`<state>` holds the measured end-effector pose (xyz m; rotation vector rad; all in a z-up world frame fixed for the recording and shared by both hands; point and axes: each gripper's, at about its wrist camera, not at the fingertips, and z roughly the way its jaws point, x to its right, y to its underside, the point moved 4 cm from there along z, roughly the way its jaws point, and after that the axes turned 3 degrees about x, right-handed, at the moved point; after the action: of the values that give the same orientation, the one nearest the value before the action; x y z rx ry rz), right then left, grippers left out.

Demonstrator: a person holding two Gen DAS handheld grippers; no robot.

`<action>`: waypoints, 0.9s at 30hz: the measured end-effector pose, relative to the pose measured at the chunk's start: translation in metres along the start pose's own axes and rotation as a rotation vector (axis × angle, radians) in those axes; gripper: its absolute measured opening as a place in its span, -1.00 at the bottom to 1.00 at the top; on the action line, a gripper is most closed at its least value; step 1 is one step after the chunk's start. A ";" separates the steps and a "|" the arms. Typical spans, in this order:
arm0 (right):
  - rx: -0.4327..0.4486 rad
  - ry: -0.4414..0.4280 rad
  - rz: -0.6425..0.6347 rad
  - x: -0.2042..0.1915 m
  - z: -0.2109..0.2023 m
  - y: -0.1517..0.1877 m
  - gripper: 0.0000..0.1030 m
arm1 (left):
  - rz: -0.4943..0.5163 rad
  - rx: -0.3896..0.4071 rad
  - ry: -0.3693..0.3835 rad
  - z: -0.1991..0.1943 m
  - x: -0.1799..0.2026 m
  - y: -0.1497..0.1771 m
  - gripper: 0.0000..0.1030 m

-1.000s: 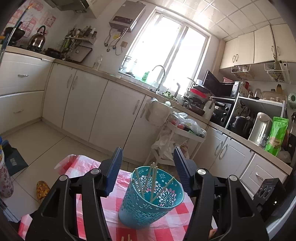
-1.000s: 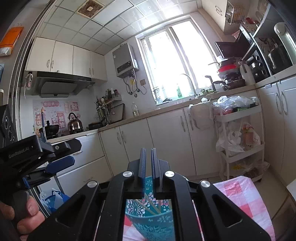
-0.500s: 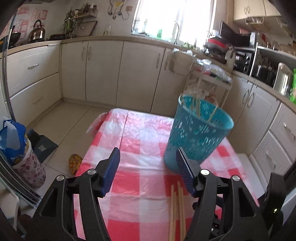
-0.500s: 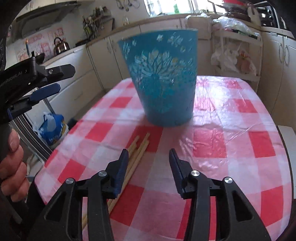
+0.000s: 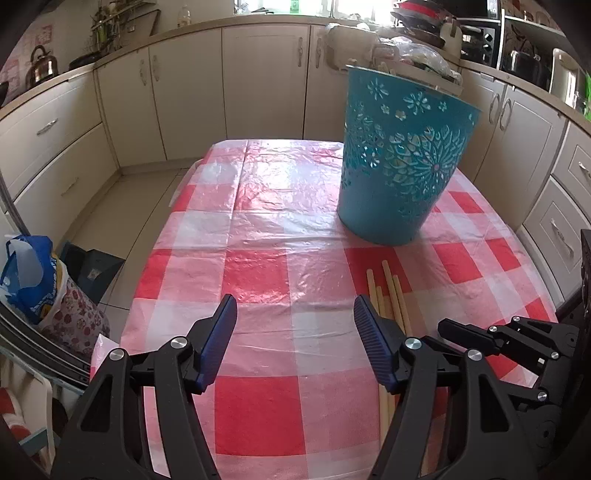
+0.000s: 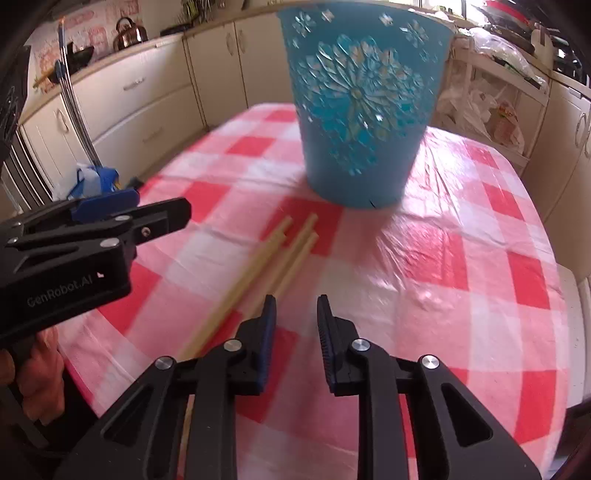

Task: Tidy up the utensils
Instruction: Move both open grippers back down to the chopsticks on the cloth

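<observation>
- The chopsticks [image 6: 266,266] lie loose on the checked surface [image 6: 461,258], mid-frame in my right view, their tips just short of the teal basket [image 6: 362,110] at top centre.
- By my reckoning these are left to load; whether the basket holds any, I cannot tell.
- My right claw [image 6: 293,328] stands part open, empty, beside them.
- My left claw [image 5: 293,343] gapes wide, holding nothing.

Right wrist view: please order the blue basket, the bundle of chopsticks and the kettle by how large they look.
1. Blue basket, clearly the largest.
2. Chopsticks, long but thin.
3. Kettle, smallest; it stands far off on the counter, so its real size is unsure.
</observation>
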<state>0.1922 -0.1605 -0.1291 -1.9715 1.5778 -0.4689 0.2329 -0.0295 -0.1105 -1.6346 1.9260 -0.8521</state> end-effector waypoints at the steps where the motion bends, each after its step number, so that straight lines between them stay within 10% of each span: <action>1: 0.007 -0.004 0.000 0.003 -0.004 0.003 -0.60 | 0.009 -0.007 0.003 0.002 0.002 0.002 0.21; 27: -0.024 -0.044 -0.007 0.003 0.003 -0.004 -0.43 | 0.049 -0.050 0.010 0.016 0.011 0.007 0.22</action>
<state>0.1973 -0.1620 -0.1293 -1.9927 1.5563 -0.4081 0.2369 -0.0420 -0.1265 -1.6074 2.0012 -0.8003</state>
